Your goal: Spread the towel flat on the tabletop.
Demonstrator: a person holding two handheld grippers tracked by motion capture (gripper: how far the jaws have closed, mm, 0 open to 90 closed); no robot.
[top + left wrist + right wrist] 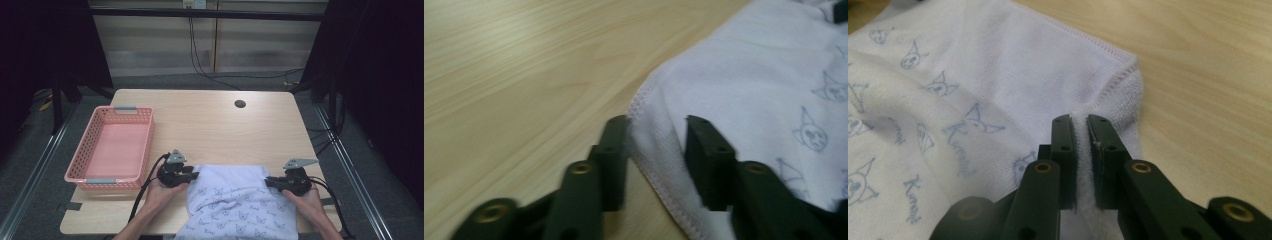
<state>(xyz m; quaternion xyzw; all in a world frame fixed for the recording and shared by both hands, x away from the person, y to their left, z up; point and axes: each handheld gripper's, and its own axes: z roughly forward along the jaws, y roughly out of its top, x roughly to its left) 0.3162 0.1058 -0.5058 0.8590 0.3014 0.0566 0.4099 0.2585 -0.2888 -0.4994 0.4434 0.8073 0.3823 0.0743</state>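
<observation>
A: Where's the printed towel (235, 200)?
B: On the table's (210, 120) near edge. Right gripper (1079, 125) fingers pinch one corner; left gripper (656, 131) fingers straddle the other, apart, probably for folding.

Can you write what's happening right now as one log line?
work: towel corners | right gripper: jaws pinch towel edge | left gripper: jaws straddle corner, not pressing | pink basket: left of towel, nothing inside

Towel (235, 200) on the table's (210, 120) near edge, basket (111, 149) to its left
</observation>
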